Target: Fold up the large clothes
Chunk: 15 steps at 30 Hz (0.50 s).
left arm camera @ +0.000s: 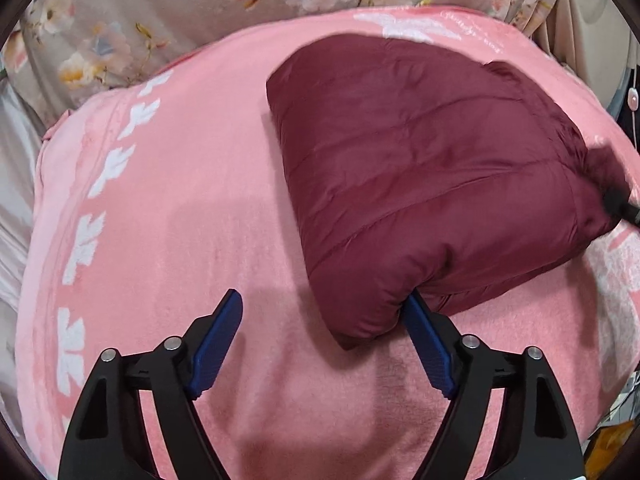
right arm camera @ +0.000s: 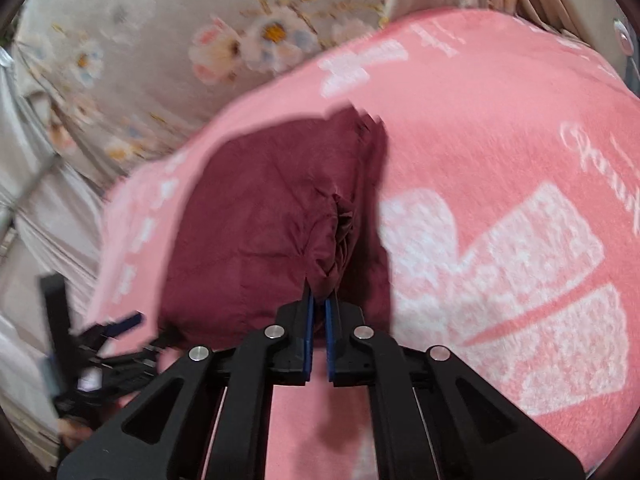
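So the setup is a bed with a pink fleece blanket (left arm camera: 168, 240) spread over it, white leaf-ish pattern along the edge, and a grey floral sheet (left arm camera: 132, 12) bunched up behind it. Sitting on the blanket is a maroon puffer jacket (left arm camera: 420, 168), quilted, already bundled down into a fat, roughly squarish packet, so I'd say the folding is pretty far along and this is a grab-and-tidy or last-fold step. The right claw (right arm camera: 319, 300) is pinched fully closed on a scrunched bit of the jacket's edge on its side of the bundle, fabric puckering right at the blue pads (right arm camera: 308, 332). The left claw (left arm camera: 324, 312) is spread wide at the near corner of the packet: one pad is tucked in against the puffy corner, the other is well off to the side over bare blanket, so it has nothing gripped yet. In the right wrist view you can just see that left claw blurry at the lower left. My guess for the next move: left claw needs to slide further onto that corner and close on it, then both lift together so the bundle doesn't spring open, since puffy stuff like this loves to unfold itself.
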Each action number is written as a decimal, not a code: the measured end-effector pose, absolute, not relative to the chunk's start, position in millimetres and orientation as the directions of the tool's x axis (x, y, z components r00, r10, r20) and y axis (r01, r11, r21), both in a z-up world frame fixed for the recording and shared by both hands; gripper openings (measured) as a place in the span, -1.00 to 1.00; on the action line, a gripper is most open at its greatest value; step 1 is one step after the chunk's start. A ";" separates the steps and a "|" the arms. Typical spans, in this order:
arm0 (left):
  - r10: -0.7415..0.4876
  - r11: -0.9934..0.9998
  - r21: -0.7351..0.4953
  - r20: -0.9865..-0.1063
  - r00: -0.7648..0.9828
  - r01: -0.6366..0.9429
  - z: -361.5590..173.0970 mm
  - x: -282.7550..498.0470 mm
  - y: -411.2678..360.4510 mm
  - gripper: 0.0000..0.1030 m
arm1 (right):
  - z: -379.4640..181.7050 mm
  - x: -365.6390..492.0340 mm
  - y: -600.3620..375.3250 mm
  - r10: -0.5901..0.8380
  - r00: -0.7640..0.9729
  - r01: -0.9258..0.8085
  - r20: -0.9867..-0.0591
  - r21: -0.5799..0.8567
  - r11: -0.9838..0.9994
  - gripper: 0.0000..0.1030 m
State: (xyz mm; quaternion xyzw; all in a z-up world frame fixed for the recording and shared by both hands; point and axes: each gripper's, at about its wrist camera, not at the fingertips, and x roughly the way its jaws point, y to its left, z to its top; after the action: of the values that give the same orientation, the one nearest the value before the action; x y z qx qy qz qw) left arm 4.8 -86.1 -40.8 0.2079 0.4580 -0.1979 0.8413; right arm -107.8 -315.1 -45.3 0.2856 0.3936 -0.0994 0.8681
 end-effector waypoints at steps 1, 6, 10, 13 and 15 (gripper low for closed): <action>-0.131 0.838 0.170 -0.860 0.493 0.518 -45.0 5.7 -85.8 0.49 | -54.7 -107.2 -312.8 0.050 0.655 0.409 -0.754 0.409 0.816 -0.93; -0.112 0.854 0.155 -0.878 0.465 0.497 -56.4 12.0 -82.0 0.45 | -71.2 -101.9 -302.9 0.018 0.623 0.429 -0.782 0.360 0.829 -0.93; -0.108 0.855 0.159 -0.876 0.470 0.493 -56.2 11.5 -81.5 0.44 | -74.0 -98.1 -300.2 0.009 0.626 0.430 -0.780 0.355 0.830 -0.93; -0.096 0.846 0.187 -0.868 0.488 0.499 -49.9 7.0 -80.6 0.41 | -67.3 -103.1 -303.5 0.008 0.641 0.430 -0.767 0.368 0.824 -0.89; -0.108 0.843 0.183 -0.864 0.492 0.505 -40.8 4.2 -73.7 0.41 | -60.4 -112.9 -308.5 -0.005 0.650 0.449 -0.760 0.379 0.809 -0.67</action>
State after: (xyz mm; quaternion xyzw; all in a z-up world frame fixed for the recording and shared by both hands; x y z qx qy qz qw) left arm 4.2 -73.7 -40.8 0.2117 0.4696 -0.1829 0.8374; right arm -112.9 -308.5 -60.4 0.2795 0.3974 -0.1313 0.8641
